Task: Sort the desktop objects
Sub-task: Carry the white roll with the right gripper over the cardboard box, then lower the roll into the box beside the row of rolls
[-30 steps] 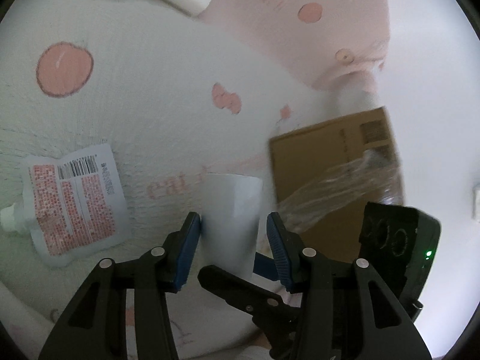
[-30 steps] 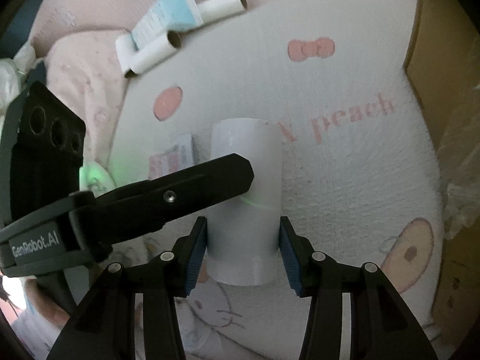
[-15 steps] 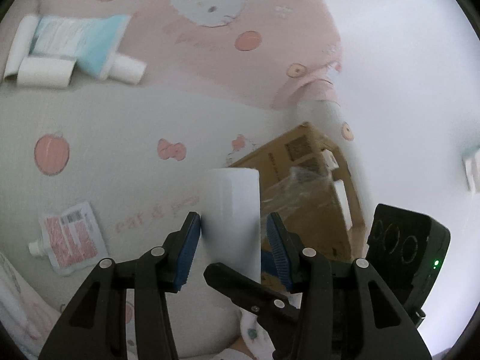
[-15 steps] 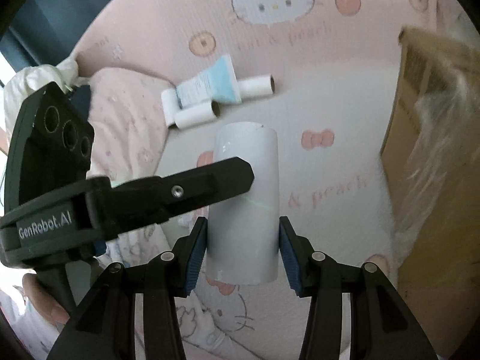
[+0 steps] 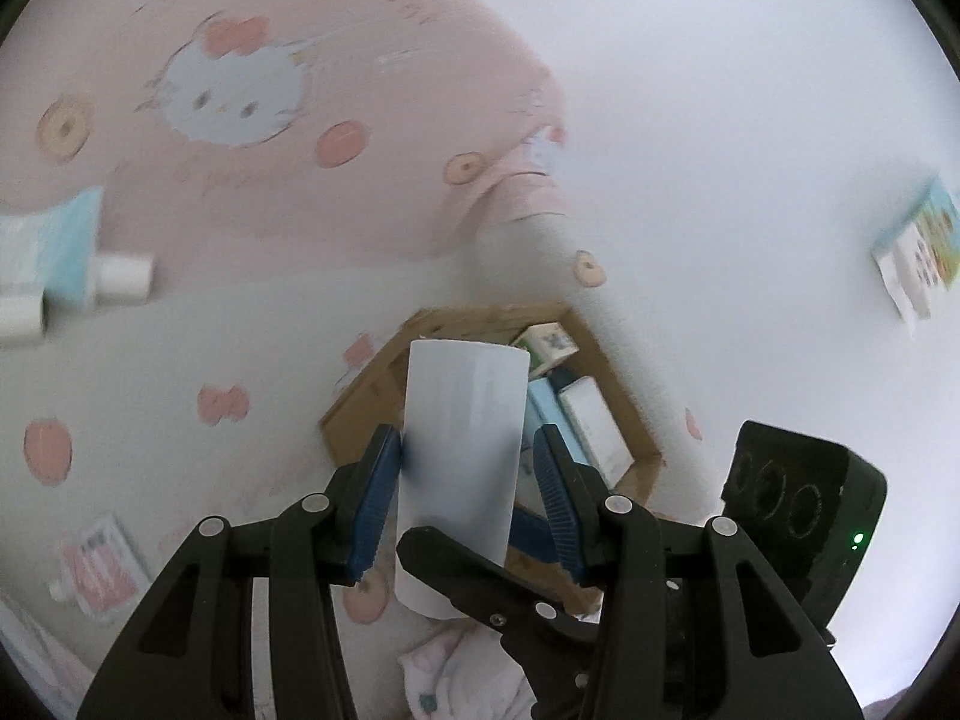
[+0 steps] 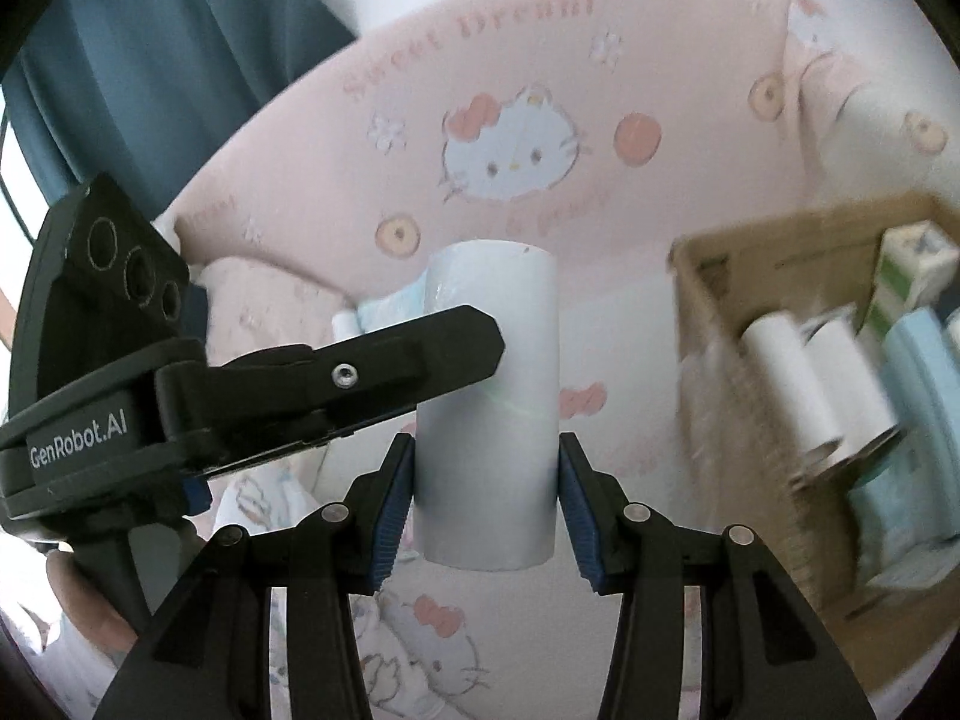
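A white cardboard tube hangs upright in the air above a bed, held by both grippers at once. In the left wrist view my left gripper has its blue pads on the tube's sides, and a black finger of the right gripper crosses low in front. In the right wrist view my right gripper is shut on the same tube, with the left gripper's finger lying across it. Beyond the tube stands an open cardboard box with white rolls and small cartons inside.
On the bedspread at the left lie a light blue tube, a small white roll and a red-and-white pouch. A pink cat-print headboard stands behind. A blue curtain hangs at far left.
Both grippers have risen together with the tube, off the bedspread. The cardboard box now shows from above with its inside in view, and the left wrist has rolled.
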`<state>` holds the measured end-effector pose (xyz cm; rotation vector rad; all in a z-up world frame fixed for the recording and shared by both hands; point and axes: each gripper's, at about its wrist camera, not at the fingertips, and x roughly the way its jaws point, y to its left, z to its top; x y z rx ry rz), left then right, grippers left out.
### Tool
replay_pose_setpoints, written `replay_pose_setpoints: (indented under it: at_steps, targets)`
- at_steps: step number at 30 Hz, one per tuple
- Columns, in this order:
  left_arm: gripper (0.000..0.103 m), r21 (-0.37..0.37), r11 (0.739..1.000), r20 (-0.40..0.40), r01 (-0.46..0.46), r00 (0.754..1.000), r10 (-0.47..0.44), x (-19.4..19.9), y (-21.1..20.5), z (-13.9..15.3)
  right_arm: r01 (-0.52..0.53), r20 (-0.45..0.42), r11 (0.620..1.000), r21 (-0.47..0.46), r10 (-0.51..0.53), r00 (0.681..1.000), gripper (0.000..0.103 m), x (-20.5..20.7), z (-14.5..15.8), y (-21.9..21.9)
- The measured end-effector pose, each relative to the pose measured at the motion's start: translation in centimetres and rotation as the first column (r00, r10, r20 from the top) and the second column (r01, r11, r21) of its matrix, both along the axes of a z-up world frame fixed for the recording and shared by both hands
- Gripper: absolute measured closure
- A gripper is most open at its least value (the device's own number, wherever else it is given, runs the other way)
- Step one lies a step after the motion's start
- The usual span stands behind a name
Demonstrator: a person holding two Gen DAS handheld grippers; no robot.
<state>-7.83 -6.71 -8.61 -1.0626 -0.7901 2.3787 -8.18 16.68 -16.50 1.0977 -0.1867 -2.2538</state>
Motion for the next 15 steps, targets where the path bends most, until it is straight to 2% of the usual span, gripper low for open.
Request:
replay_pose_setpoints:
  at_steps: [6, 10, 15]
  targets:
    - [0.053, -0.020, 0.998, -0.043, 0.052, 0.998, -0.052, -2.8, 2.8, 2.9, 0.036, -0.065, 0.999, 0.016, -0.035, 0.997, 0.059, -1.5, 3.3, 2.5]
    - [0.053, -0.059, 0.995, -0.081, 0.081, 0.993, -0.085, -4.0, 5.2, 4.4, 0.058, -0.097, 0.998, 0.030, -0.055, 0.994, 0.059, -2.8, 5.0, 4.4]
    - [0.053, -0.051, 0.994, -0.101, 0.101, 0.989, -0.106, -5.1, 7.4, 5.6, 0.082, -0.091, 0.997, 0.005, -0.081, 0.992, 0.059, -3.8, 6.2, 6.9]
